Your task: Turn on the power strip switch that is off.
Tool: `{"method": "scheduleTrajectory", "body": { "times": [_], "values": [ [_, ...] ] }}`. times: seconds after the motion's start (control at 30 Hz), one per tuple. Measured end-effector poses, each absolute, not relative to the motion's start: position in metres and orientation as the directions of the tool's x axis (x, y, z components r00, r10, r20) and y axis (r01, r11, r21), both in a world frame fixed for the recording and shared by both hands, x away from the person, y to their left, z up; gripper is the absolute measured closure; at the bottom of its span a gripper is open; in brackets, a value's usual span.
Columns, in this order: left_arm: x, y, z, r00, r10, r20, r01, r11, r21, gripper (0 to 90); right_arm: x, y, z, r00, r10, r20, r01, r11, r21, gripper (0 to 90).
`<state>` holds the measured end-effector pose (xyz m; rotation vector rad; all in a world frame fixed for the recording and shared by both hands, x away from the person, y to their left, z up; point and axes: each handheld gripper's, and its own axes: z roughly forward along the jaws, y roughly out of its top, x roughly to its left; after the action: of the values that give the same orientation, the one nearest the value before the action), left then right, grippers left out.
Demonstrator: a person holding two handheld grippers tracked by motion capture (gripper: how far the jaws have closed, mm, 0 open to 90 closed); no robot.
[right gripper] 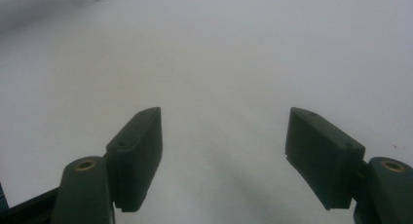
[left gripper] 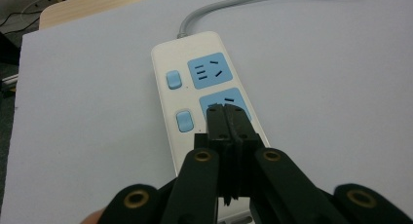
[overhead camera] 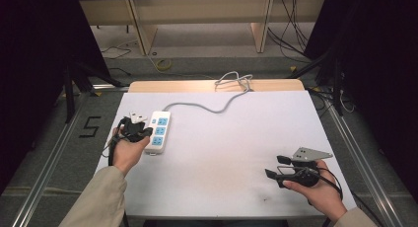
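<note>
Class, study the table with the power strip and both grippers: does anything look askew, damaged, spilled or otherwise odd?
Nothing stands out. The power strip lies flat and intact on the white table, slightly angled, its cable trailing off the far edge. The left gripper, jaws shut, hovers over its sockets; the right gripper is open, apart.

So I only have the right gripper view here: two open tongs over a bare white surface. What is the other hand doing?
Observer: The left tongs are shut with nothing between them, their tips over the middle socket of a white power strip.
Operator: Does the strip have switches?
Observer: Yes, a small blue switch sits beside each blue socket.
Operator: Where does its cable go?
Observer: The grey cable runs across the table and bunches at the far edge.
</note>
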<state>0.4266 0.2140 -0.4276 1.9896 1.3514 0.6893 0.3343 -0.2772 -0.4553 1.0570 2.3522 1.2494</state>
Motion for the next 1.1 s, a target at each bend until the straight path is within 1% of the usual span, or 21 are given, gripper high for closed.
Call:
{"method": "scheduleTrajectory", "body": {
  "times": [1.1],
  "values": [
    [0.448, 0.219, -0.430, 0.295, 0.952, 0.080, 0.622, -0.255, 0.740, 89.9, 0.333, -0.278, -0.456, -0.692, 0.716, 0.096, 0.482, 0.359, 0.800, 30.2]
  ]
}}
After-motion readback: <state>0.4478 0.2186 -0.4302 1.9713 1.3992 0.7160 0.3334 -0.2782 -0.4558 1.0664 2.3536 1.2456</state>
